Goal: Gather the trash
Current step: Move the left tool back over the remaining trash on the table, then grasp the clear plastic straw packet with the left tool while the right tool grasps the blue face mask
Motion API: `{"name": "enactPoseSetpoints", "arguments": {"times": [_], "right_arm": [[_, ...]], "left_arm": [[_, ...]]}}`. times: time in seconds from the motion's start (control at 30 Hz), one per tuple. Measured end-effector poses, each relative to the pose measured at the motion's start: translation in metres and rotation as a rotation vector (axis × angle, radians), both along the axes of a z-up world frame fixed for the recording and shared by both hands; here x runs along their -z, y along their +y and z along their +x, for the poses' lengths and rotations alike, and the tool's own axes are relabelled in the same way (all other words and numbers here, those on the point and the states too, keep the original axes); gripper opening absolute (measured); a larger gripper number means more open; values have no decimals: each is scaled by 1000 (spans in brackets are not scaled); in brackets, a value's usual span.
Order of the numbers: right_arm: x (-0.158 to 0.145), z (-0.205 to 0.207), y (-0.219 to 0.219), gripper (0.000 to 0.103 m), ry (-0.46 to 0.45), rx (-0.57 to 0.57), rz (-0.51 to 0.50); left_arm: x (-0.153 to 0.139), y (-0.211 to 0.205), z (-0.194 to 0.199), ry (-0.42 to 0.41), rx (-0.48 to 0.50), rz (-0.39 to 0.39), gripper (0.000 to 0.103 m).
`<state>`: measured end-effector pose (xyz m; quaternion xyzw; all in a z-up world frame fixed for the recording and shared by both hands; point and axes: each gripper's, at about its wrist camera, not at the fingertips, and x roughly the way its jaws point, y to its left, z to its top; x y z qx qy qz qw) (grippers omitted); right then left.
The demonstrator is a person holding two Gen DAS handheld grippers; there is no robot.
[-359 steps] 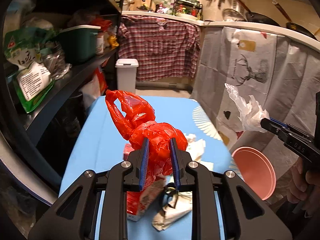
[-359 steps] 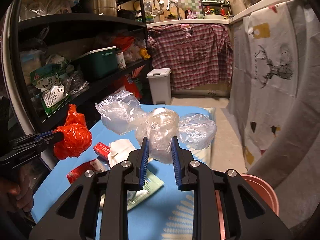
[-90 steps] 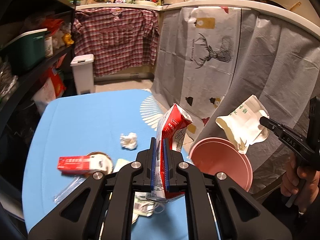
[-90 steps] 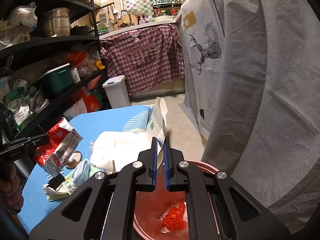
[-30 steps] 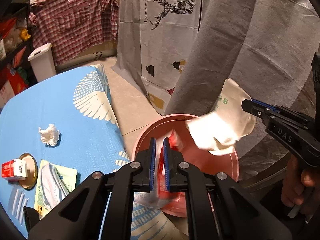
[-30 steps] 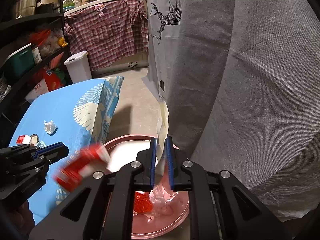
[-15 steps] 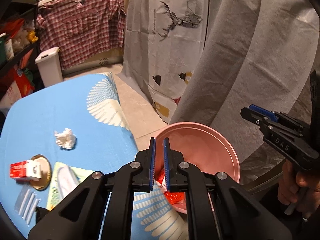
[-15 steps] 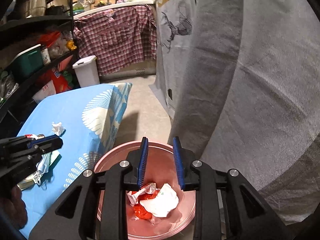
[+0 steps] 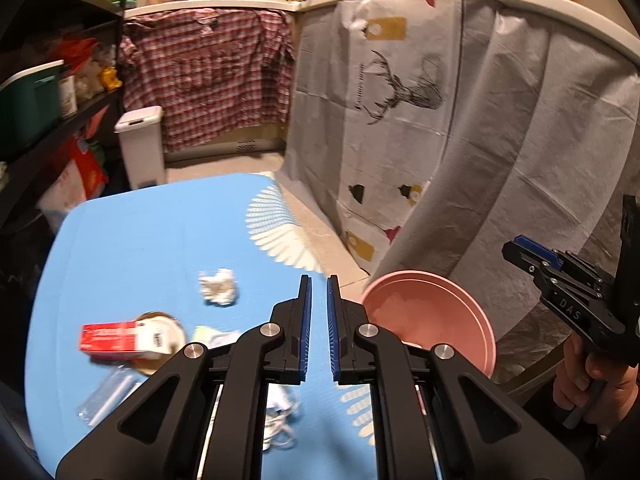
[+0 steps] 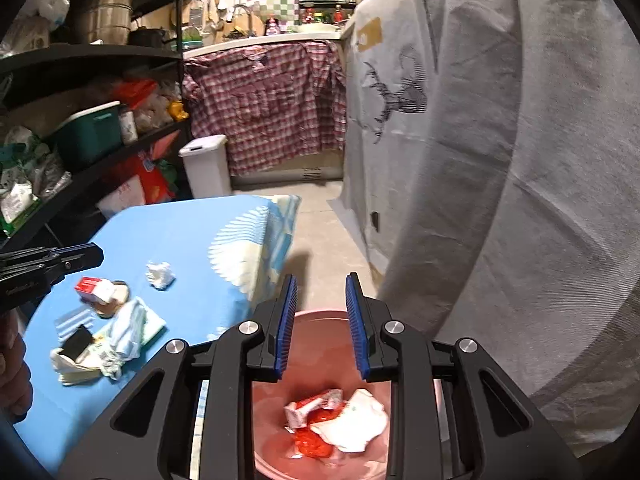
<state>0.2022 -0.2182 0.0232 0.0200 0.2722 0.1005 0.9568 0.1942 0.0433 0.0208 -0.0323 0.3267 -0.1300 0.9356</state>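
Observation:
A pink bin (image 10: 320, 332) stands on the floor beside the blue table (image 9: 140, 240). It holds a red-and-white carton (image 10: 310, 404), a white paper bag (image 10: 356, 420) and red plastic (image 10: 310, 442). My right gripper (image 10: 320, 320) is open and empty above the bin. My left gripper (image 9: 316, 328) is open a small gap and empty, over the table's right edge next to the bin (image 9: 428, 312). On the table lie a crumpled tissue (image 9: 218, 286), a red box (image 9: 116, 336) on a round lid, a clear wrapper (image 9: 108, 396) and a face mask (image 10: 124, 328).
A grey deer-print cloth (image 9: 400, 120) hangs to the right of the bin. A white pedal bin (image 9: 142, 144) stands beyond the table. Black shelves (image 10: 80, 120) packed with goods line the left side. A plaid cloth (image 9: 208, 76) hangs at the back.
My left gripper has let the carton go into the bin and has opened slightly, swinging back toward the table. My right gripper stays open above the bin, where its paper bag now lies.

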Motion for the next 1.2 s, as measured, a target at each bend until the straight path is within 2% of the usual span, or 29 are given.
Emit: {"name": "enactPoseSetpoints", "arguments": {"times": [0.17,0.27,0.43,0.6,0.67,0.8,1.07,1.1,1.2], "right_arm": [[-1,-3,29,21,-7,-83,8],[-1,-5,45,21,-13,-132,12],[1,-4,63,21,5,-188,67],[5,-1,85,21,32,-239,115],[8,-1,97,21,42,-265,120],[17,-2,126,21,60,-319,103],[40,7,167,24,116,-378,61],[44,10,170,26,129,-381,56],[53,16,177,33,162,-387,42]], "left_arm": [[-10,38,-13,-7,-46,-3,8],[-18,63,-24,-16,-65,33,8],[-25,113,-34,5,-133,6,8],[-22,143,-41,-15,-144,62,8],[-13,156,-43,-14,-142,71,8],[20,177,-42,42,-159,63,8],[56,195,-36,102,-122,40,8],[61,196,-35,109,-117,46,9],[75,197,-32,141,-95,49,22]]}}
